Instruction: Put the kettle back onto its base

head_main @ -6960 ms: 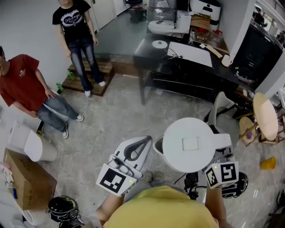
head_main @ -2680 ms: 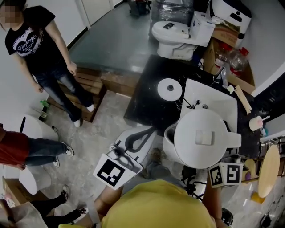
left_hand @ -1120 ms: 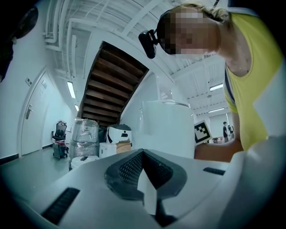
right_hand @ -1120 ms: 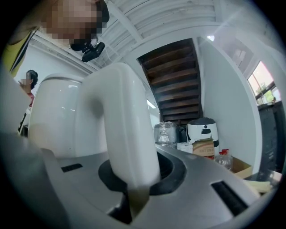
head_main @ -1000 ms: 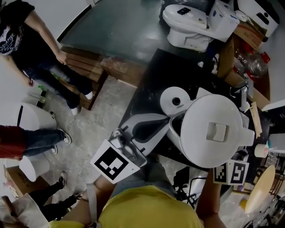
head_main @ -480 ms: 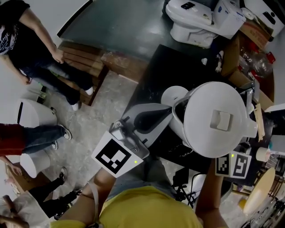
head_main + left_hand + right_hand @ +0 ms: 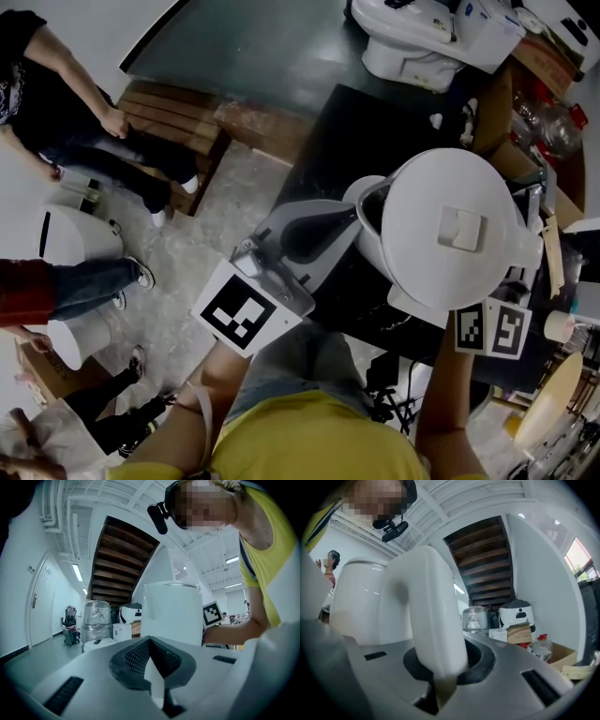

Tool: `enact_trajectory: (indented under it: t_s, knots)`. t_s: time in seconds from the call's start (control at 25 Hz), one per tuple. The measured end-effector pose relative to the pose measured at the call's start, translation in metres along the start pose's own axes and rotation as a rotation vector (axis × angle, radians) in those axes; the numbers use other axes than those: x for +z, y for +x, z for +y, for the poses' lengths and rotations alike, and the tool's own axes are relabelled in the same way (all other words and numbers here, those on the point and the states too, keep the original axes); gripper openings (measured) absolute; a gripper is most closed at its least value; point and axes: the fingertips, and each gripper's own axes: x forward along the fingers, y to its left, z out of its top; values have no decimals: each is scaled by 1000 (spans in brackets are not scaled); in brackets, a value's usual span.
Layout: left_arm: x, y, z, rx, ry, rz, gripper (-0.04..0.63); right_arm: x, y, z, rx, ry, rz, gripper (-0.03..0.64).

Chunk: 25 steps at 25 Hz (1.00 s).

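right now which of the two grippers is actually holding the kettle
The right gripper: it is shut on the white handle of the kettle. The left gripper only points at the kettle's side, with no handle in it.

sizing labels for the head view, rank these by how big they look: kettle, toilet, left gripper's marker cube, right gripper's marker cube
1. kettle, nearest the camera
2. toilet, partly cropped
3. left gripper's marker cube
4. right gripper's marker cube

Light: bright, even indoor light; a strip lamp glows left of the kettle.
Glare: small highlights on the kettle's side.
Shadows: faint.
Blur: foreground below the kettle soft.
Edges: gripper views bulge, corners dark.
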Motion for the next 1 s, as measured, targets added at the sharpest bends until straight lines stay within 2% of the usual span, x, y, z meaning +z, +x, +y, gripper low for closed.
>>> enact_trajectory:
  t_s: [1.0]
  knots:
    - [-36, 19, 36, 62, -55, 29, 1, -43, 42, 4, 23, 12, 7, 55]
